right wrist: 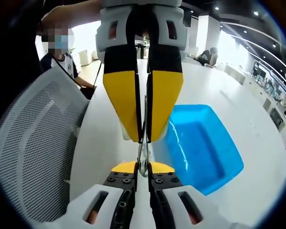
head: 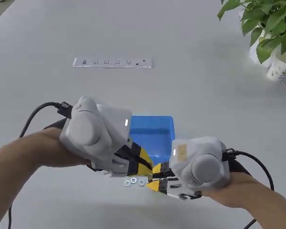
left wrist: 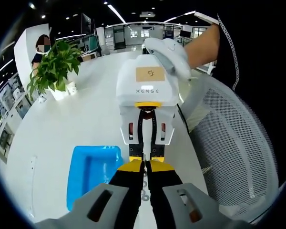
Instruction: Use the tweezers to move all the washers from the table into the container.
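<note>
Clamping tweezers [right wrist: 142, 155]: left gripper [right wrist: 144, 139], right gripper [right wrist: 143, 168].

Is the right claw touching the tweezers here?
Touching. The right gripper view shows the right claw closed on the tweezers, metal pinched between its yellow tips.

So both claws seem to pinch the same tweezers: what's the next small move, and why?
Probably the left claw should ease open, leaving the tweezers to the right claw. Both look shut on them, and the washers lie on the table just below, beside the blue container. A single claw could then lower the tips to them.
</note>
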